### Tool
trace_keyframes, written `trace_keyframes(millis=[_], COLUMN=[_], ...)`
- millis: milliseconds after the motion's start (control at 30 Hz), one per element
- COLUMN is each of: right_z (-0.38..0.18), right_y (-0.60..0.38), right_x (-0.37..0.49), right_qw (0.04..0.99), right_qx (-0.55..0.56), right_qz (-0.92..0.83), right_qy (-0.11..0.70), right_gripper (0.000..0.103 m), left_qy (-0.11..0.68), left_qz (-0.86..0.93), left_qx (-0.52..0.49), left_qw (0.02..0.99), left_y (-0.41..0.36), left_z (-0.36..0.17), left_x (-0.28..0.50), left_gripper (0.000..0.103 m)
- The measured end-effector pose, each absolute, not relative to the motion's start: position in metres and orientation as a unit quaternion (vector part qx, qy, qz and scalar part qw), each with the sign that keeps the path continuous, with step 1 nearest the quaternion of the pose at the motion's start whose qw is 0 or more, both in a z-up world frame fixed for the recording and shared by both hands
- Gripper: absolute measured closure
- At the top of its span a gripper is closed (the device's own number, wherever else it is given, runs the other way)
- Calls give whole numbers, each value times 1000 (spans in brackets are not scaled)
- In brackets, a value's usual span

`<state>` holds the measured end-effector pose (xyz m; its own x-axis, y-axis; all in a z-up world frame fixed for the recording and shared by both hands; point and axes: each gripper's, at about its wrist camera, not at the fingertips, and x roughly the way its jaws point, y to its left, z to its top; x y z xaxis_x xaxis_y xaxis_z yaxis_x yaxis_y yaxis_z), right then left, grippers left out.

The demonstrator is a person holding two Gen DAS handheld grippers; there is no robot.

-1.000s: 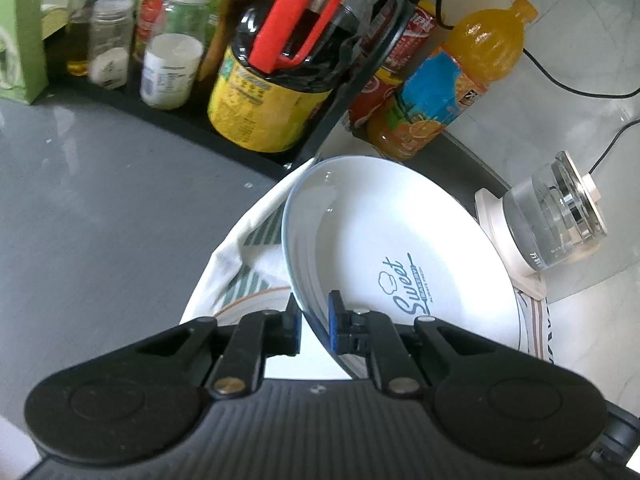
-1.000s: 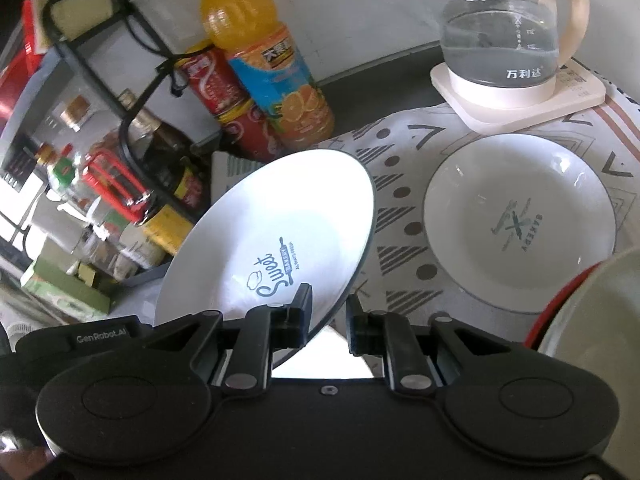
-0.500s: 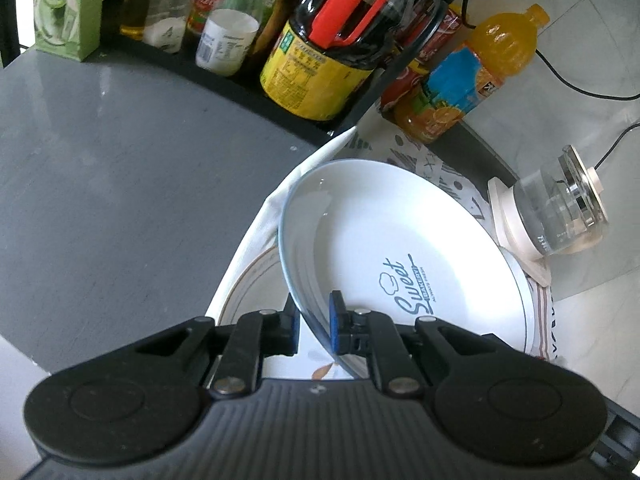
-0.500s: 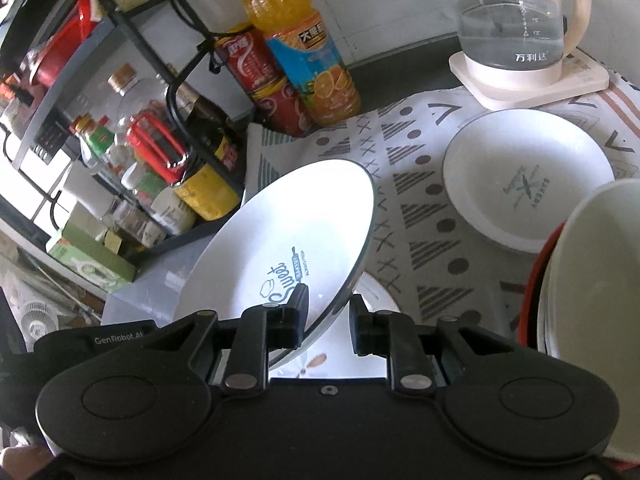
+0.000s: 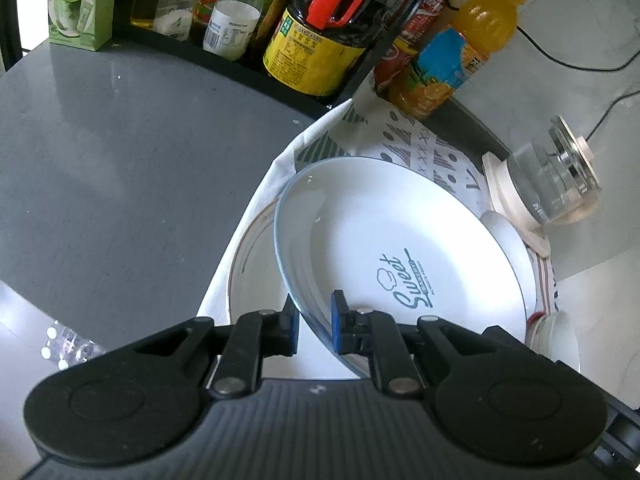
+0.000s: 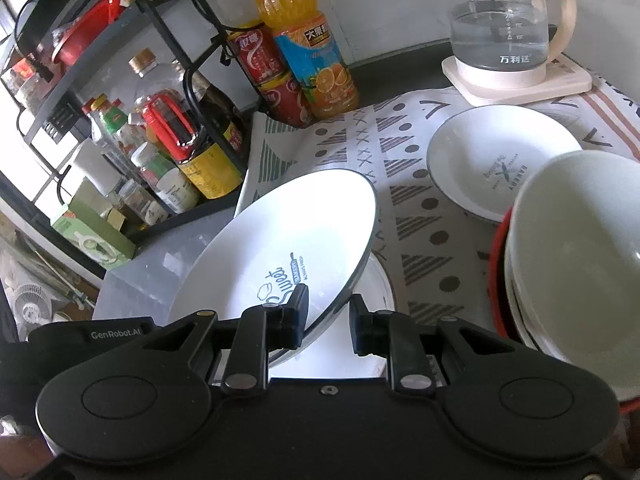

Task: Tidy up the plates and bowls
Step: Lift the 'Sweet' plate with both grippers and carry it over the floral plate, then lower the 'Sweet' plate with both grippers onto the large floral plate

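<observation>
The "Sweet" plate (image 5: 400, 256) is held tilted in the air over the patterned cloth (image 6: 420, 216) on the table (image 5: 120, 152), one edge up, one down. It is carried by both tongs at once. The left tongs (image 5: 314, 326) are clamped on its near rim, blue pads either side of the edge. The right tongs (image 6: 328, 320) have the rim between the fingers; the left finger is seen touching the plate face, but whether the right finger presses on the underside can't be told w/ certainty — the hold is judged to be a grip.

Directly below, a second plate w/ a thin red-brown rim line (image 5: 250, 264) lies flat on the cloth. A third plate, marked "Bakery" (image 6: 500, 168), sits further right, near the kettle (image 6: 504, 28). Stacked bowls (image 6: 576, 256) are at the right edge.

Handling, as judged: glazed ceramic, so stiff, fairly heavy for a rim pinch, slick, & breakable. A hold at the rim only means the plate can pivot or slip between pads; two opposed rim points are the safer option, as used here. It should be levelled & lowered gently onto the plate beneath — probably the stacking step — w/ no drop, since ceramic on ceramic chips easily. The bottles (image 6: 312, 48) & rack (image 6: 188, 80) close by should be kept clear of the raised edge.
</observation>
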<state>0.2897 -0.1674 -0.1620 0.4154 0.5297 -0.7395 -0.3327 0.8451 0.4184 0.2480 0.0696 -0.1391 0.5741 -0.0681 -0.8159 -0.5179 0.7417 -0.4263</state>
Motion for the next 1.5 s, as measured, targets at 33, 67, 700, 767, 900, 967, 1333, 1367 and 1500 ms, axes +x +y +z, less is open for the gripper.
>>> trace_keyframes(millis=[33,67,700,767,900,967,1333,1367,1500], right_z=[-162,-162,-183,-191,-196,-197,-198,-197,-197], right_y=[-168,-169,-182,-187,-182,-179,-169,-169,-172], right_x=[287,284,275,280,279,279,283,283,285], right_qw=[836,836,822,811,811,810,805,805,804], right_qx=[101,99,105,127,124,123,114,115,129], right_qz=[258,258,230,215,213,212,215,214,208], right_qy=[474,474,510,529,531,533,541,541,541], right_gripper=[82,82,88,92,93,93,93,93,94], left_qy=[443,446,496,497,502,507,541,542,548], left_qz=[137,136,129,131,132,130,118,116,106], left_qx=[-332,-332,-316,-322,-323,-328,-362,-364,-363], left_qw=[822,820,798,795,792,786,750,749,746], left_y=[69,68,53,54,58,62,80,80,78], left_z=[-140,-141,-165,-168,-170,-169,-165,-166,-169], left_x=[246,245,242,242,246,247,256,256,260], left_gripper=[90,89,89,88,88,88,87,87,85])
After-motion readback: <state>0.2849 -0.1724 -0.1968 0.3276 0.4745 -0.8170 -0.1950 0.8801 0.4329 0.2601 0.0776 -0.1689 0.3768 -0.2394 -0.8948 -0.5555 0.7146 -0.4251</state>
